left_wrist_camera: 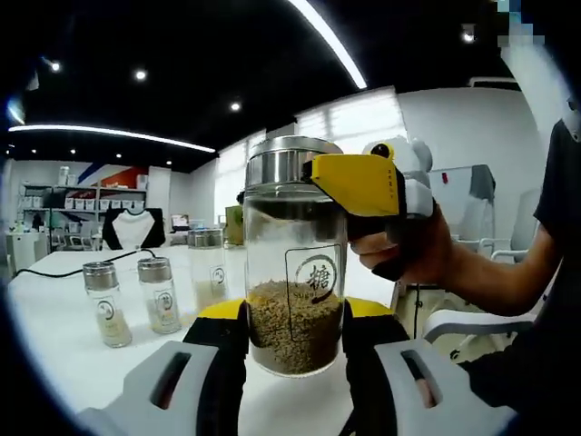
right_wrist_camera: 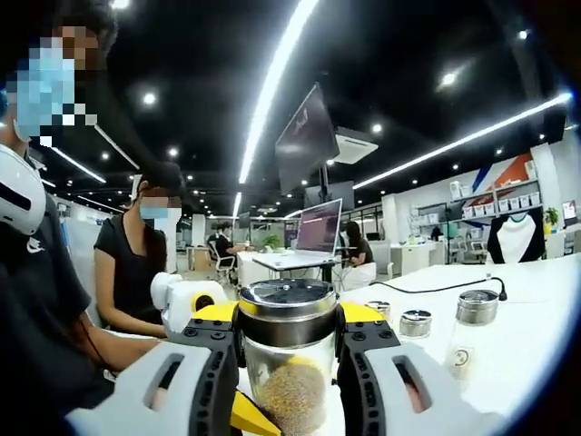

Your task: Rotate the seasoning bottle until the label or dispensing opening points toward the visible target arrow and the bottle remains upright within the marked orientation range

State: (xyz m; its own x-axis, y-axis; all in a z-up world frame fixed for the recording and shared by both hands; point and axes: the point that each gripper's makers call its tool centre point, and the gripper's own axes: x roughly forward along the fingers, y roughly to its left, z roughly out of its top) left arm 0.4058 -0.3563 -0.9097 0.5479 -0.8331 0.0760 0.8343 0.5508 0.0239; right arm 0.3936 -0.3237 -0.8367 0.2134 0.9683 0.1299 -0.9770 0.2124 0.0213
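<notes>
A glass seasoning bottle [left_wrist_camera: 292, 272] with a steel lid [left_wrist_camera: 289, 162] stands upright over the white table [left_wrist_camera: 54, 336]. It holds brownish granules, and its round printed label [left_wrist_camera: 318, 274] faces the left gripper view. My left gripper [left_wrist_camera: 295, 311] is shut on the bottle's lower body. From the right, a yellow finger [left_wrist_camera: 356, 183] of the other gripper presses on the lid, held by a hand [left_wrist_camera: 408, 250]. In the right gripper view my right gripper [right_wrist_camera: 289, 316] is shut on the lid [right_wrist_camera: 287, 311], with granules [right_wrist_camera: 289, 395] showing below.
Three more lidded bottles [left_wrist_camera: 107, 304] [left_wrist_camera: 160, 293] [left_wrist_camera: 207, 263] stand on the table to the left, beside a black cable [left_wrist_camera: 54, 271]. Bottles [right_wrist_camera: 472, 331] and lids [right_wrist_camera: 416, 322] sit to the right in the right gripper view. A seated person [right_wrist_camera: 136, 263] is close on the left.
</notes>
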